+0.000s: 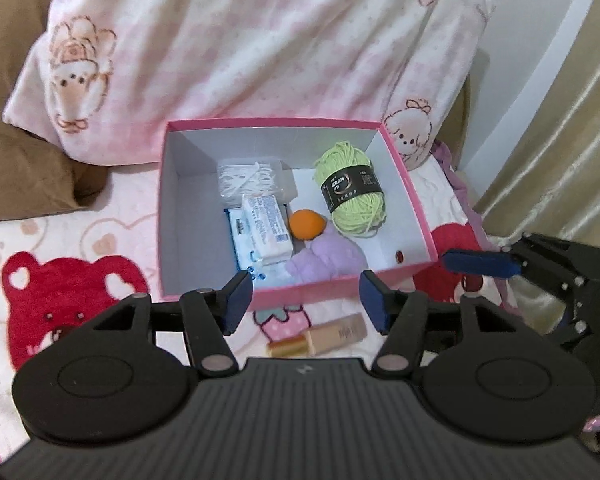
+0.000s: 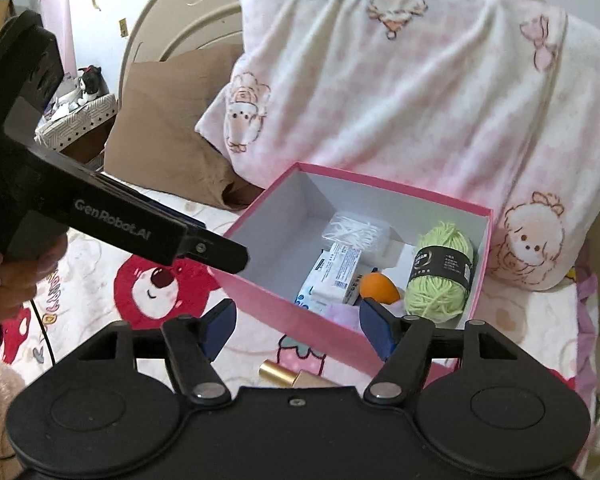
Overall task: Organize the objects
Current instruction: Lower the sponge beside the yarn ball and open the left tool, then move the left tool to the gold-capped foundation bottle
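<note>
**Operator A:** Bed surface check: a fleece blanket [image 1: 80,240] printed with red bears and pink strawberries covers the bed, with a pink-and-white fleece pillow [image 1: 236,60] at 12 o'clock and a brown pillow [image 2: 164,132] at 10 o'clock in the right wrist view. Confirm container position.

**Operator B:** An open pink cardboard box with white interior [image 1: 162,200] sits on the blanket, just below the pink-and-white pillow. Contents, left wrist view: a clear pack of white cotton swabs [image 1: 250,180] at 11 o'clock inside the box; a white-and-blue wipes packet [image 1: 266,232] directly below it; an orange egg-shaped sponge [image 1: 306,229] at centre; a lilac plush item [image 1: 320,264] at 6 o'clock, by the near wall; a lime-green yarn skein with black label [image 1: 352,194] at 2 o'clock.

**Operator A:** Items outside the box?

**Operator B:** One beige tube with gold cap [image 1: 320,338], lying flat on the blanket just beside the near wall.

**Operator A:** Jaw status?

**Operator B:** Left gripper [image 1: 306,306]: jaws apart, nothing between them, above the tube. Right gripper [image 2: 298,330]: jaws apart, nothing held, over the near box edge.
</note>
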`<state>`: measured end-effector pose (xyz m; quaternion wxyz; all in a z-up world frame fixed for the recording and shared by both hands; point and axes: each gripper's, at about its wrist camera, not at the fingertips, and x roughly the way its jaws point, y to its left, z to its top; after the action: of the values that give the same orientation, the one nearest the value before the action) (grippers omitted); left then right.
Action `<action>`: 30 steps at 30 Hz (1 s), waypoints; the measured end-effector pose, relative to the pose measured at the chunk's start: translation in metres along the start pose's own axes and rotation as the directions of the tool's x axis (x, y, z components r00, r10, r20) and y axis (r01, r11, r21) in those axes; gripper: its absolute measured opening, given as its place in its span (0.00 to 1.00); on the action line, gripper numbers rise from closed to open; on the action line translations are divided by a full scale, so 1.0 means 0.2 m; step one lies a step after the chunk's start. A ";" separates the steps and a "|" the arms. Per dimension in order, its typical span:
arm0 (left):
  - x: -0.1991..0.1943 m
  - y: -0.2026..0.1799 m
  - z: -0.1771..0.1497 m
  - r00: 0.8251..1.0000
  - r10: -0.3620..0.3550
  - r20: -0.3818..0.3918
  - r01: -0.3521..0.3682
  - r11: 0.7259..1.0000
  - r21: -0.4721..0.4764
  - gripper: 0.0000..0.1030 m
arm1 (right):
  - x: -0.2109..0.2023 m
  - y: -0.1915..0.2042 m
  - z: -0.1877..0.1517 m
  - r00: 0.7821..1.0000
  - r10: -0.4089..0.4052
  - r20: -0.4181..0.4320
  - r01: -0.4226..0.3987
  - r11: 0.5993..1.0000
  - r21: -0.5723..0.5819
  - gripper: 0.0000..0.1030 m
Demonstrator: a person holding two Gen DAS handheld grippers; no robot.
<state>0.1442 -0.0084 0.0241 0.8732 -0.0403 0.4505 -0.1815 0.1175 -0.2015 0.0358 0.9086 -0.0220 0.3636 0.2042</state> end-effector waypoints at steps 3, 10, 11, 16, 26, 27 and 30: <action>-0.08 0.00 -0.05 1.000 0.000 0.002 -0.001 1.000 0.019 0.59 | -0.08 0.06 -0.02 0.999 -0.040 0.003 0.040 0.999 -0.024 0.76; -0.20 -0.01 -0.18 0.999 -0.038 0.005 0.038 0.999 -0.001 0.63 | -0.19 0.15 -0.07 0.995 -0.103 -0.004 0.102 0.992 -0.077 0.81; -0.21 0.00 -0.19 0.999 -0.046 0.006 0.046 0.999 -0.006 0.64 | -0.20 0.16 -0.08 0.994 -0.106 -0.010 0.105 0.991 -0.081 0.83; -0.21 -0.01 -0.27 0.999 -0.031 0.019 0.031 1.000 0.001 0.73 | -0.18 0.20 -0.14 0.992 -0.118 -0.041 0.115 0.990 -0.078 0.92; -0.07 0.06 -0.42 0.999 -0.011 0.043 0.012 1.000 -0.023 0.90 | -0.03 0.22 -0.32 0.996 -0.056 -0.072 0.053 0.998 -0.042 0.93; -0.05 0.07 -0.44 0.998 -0.020 0.066 0.022 0.999 -0.031 0.92 | -0.02 0.23 -0.34 0.997 -0.045 -0.067 0.042 0.998 -0.040 0.93; 0.02 0.11 -0.48 0.996 -0.025 0.086 0.031 0.997 -0.068 0.94 | 0.01 0.24 -0.37 0.998 -0.021 -0.060 0.018 0.999 -0.044 0.93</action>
<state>0.0747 0.0206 -0.0407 0.8871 -0.0844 0.4181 -0.1762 0.0519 -0.1697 -0.0157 0.8984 -0.0516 0.3862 0.2024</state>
